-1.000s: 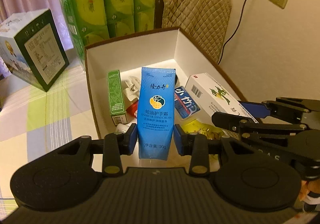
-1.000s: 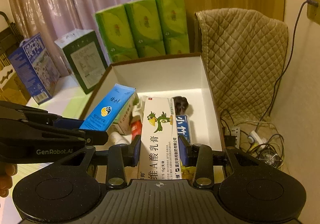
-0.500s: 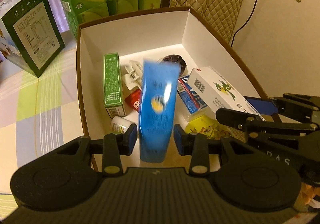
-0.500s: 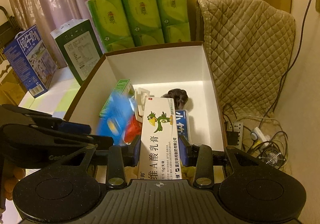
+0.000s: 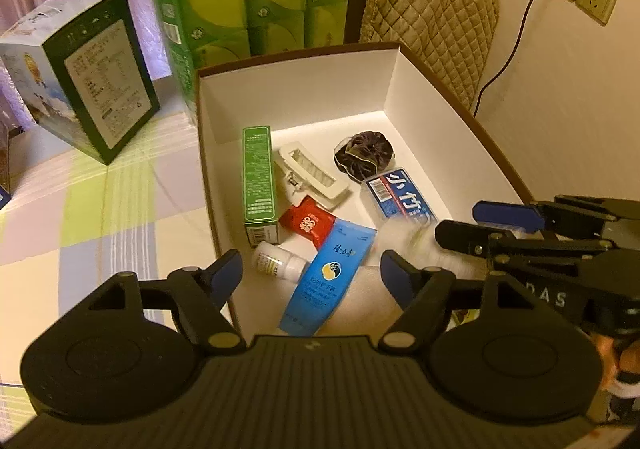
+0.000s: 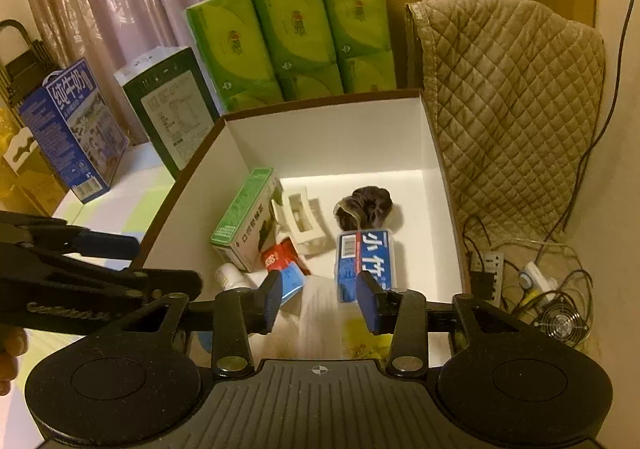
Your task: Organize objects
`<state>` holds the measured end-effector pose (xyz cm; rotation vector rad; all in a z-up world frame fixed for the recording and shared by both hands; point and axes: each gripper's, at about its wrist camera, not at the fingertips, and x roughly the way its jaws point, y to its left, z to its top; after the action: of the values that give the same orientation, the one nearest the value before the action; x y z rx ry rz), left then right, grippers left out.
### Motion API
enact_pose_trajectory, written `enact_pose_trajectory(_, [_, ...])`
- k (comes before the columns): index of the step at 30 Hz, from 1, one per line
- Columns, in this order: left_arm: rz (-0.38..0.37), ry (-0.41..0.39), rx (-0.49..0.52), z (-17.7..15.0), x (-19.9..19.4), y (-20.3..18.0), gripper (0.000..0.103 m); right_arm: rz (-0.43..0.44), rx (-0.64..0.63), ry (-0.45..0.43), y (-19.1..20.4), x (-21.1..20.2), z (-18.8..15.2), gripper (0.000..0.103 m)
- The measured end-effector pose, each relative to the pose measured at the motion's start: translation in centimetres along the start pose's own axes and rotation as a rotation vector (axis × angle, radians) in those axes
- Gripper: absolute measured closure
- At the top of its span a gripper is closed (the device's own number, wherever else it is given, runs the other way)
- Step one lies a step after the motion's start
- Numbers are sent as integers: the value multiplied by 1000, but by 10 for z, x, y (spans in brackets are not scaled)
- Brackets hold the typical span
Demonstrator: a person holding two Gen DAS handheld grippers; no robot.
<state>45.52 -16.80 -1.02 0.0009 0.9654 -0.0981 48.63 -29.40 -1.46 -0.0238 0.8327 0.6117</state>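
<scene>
Both claws hang over the white box (image 5: 304, 89), L claw (image 5: 312, 275) w/ fingers spread wide & nothing btwn them, R claw (image 6: 318, 301) also apart & empty. Blue tube (image 5: 326, 277) lies flat in the box near its front, tilted, top end on the red packet (image 5: 306, 223), just beside the small white bottle (image 5: 276, 263). Green carton (image 5: 259, 179) lies along the box's left wall, white hair clip (image 5: 310, 173) next to it, dark scrunchie (image 5: 362, 155) & blue-white case (image 5: 400, 201) further right. Blurred pale shape under the R claw, can't tell what. Green tissue packs (image 6: 296, 37) stand behind the box on the checked worktop (image 5: 80, 233)
</scene>
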Motion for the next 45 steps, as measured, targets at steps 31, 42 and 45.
enact_pose_trajectory(31, [-23, -152, -11, -112, -135, 48, 2, -50, 44, -58, 107, -114, -86, 35])
enact_pose_trajectory(42, [25, -132, -90, -203, -205, 96, 1, -37, 19, -15, 189, -139, -141, 35])
enact_pose_trajectory(45, [41, -119, -107, -226, -221, 108, 1, -21, 6, 0, 210, -145, -154, 35])
